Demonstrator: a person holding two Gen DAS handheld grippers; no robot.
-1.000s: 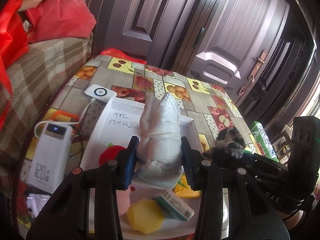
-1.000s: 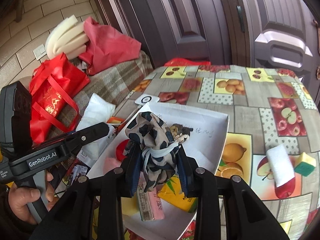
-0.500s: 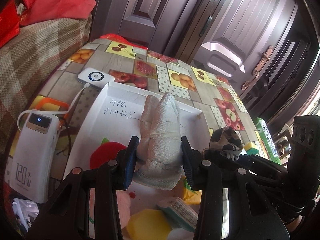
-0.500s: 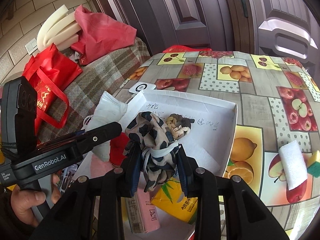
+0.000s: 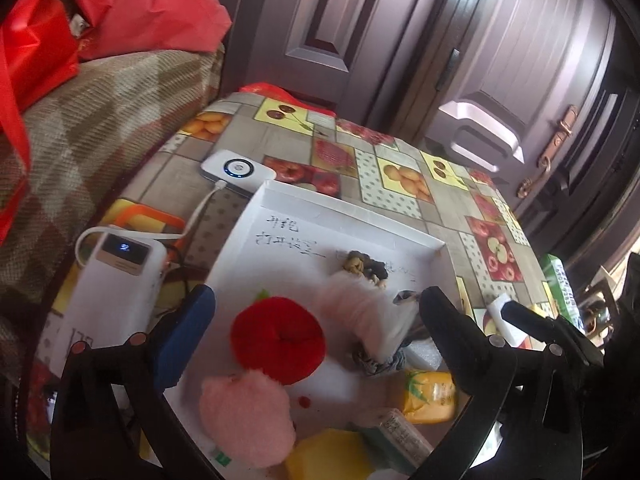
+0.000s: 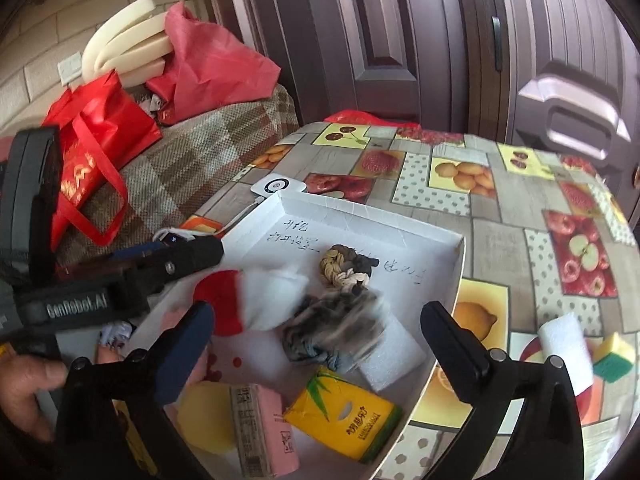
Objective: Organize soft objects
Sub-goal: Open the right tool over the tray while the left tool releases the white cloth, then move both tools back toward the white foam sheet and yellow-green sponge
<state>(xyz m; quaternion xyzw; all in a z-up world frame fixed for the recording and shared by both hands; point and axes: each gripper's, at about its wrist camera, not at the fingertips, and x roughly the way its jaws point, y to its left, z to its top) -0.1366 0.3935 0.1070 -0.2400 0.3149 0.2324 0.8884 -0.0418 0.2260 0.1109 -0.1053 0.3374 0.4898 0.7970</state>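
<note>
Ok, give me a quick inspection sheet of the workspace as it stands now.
Surface: fruit-print tablecloth.
Job's things: white box holds white cloth and patterned cloth, both blurred; red plush, pink plush.
Clutter: tissue pack, pink packet, power bank.
Grippers: left gripper and right gripper, jaws opening, gripping nothing.
Cables: white cable.
Surroundings: doors, red bag.

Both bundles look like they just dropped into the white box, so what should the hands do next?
Probably lift both away. The white cloth bundle and spotted cloth bundle are in the white cardboard box, clear of the opening jaws of the left gripper and right gripper.
</note>
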